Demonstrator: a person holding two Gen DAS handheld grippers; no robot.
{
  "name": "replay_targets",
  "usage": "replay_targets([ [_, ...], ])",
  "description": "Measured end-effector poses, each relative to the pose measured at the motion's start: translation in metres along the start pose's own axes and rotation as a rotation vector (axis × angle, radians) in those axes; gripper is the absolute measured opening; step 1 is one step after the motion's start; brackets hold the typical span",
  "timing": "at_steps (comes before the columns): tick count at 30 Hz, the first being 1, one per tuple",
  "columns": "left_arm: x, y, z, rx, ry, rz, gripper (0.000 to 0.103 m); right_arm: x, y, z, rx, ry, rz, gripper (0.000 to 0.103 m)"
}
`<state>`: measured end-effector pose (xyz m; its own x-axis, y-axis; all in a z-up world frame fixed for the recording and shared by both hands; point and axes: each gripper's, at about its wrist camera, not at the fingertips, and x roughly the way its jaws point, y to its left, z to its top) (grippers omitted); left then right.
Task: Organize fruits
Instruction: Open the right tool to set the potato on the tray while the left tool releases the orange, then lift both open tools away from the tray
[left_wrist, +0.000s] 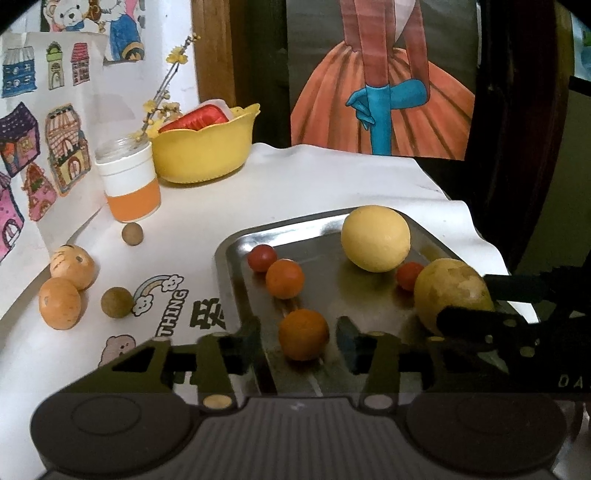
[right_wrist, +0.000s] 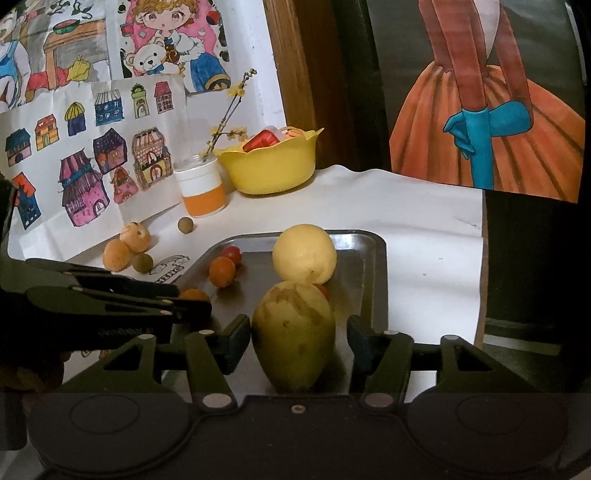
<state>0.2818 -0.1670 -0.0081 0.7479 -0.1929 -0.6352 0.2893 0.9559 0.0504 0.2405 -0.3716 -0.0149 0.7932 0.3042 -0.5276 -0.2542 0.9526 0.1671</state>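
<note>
- Two tongs over a steel tray (left_wrist: 236, 254) on a white-covered desk (left_wrist: 303, 184).
- Left tongs (left_wrist: 299, 341): spread open around a small orange (left_wrist: 303, 334) near the tray's near-left edge; fingers (left_wrist: 251, 338) just beside it, contact not clear.
- Right tongs (right_wrist: 299, 341): open around a mottled green-yellow pear (right_wrist: 293, 336); left finger (right_wrist: 238, 341) touching or almost touching its side, right finger apart from it.
- Pear standing on the tray, just in front of a pale lemon (right_wrist: 304, 253) and touching it or nearly so.
- Second orange (left_wrist: 285, 278) farther back on the tray, a red tomato (left_wrist: 262, 258) just behind it.
- Another tomato (left_wrist: 409, 275) wedged between lemon and pear.
- Off the tray, left on the desk: two tan oranges (left_wrist: 61, 308) touching each other, a brown ball (left_wrist: 117, 302) just beside them, another brown ball (left_wrist: 132, 233) near a jar.
- Jar (left_wrist: 129, 182) white with an orange band, holding a twig with yellow blossoms (left_wrist: 162, 99).
- Yellow bowl (left_wrist: 207, 151) beside the jar, something red inside.
- House drawings (right_wrist: 92, 162) propped at the desk's left; a painting of an orange skirt and blue glove (left_wrist: 384, 103) behind.
- In the right view, left tongs reaching in from the left over the tray's near-left part.
</note>
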Motion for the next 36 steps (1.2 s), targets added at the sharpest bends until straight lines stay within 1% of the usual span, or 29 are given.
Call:
replay_targets([
  [1,-0.002,0.0,0.0,-0.002,-0.003,0.0,0.055,-0.002,0.0,-0.001,0.001,0.0,-0.001,0.067],
  [3,-0.005,0.001,0.0,-0.008,-0.006,0.0,0.057,-0.005,0.0,-0.002,0.004,0.0,-0.004,0.072],
  [6,-0.012,0.003,0.0,-0.019,-0.016,0.007,0.064,-0.01,0.002,-0.003,0.003,-0.002,-0.007,0.079],
  [8,-0.017,0.004,-0.001,-0.029,-0.025,0.018,0.077,-0.013,0.004,-0.004,0.001,-0.004,-0.009,0.083],
  [10,-0.023,0.005,-0.001,-0.038,-0.04,0.029,0.084,-0.018,0.007,-0.004,-0.003,-0.009,-0.014,0.089],
  [12,-0.029,0.007,-0.001,-0.042,-0.051,0.041,0.087,-0.022,0.009,-0.004,-0.008,-0.015,-0.019,0.094],
  [14,-0.035,0.009,-0.002,-0.045,-0.058,0.054,0.093,-0.027,0.012,-0.004,-0.009,-0.022,-0.02,0.098],
  [16,-0.041,0.011,-0.004,-0.047,-0.067,0.068,0.096,-0.032,0.014,-0.004,-0.005,-0.03,-0.02,0.102],
  [25,-0.065,0.021,-0.015,-0.075,-0.086,0.107,0.102,-0.05,0.025,-0.01,-0.009,-0.026,-0.02,0.102],
  [36,-0.094,0.033,-0.038,-0.126,-0.084,0.122,0.102,-0.075,0.044,-0.025,-0.024,-0.006,-0.024,0.102],
])
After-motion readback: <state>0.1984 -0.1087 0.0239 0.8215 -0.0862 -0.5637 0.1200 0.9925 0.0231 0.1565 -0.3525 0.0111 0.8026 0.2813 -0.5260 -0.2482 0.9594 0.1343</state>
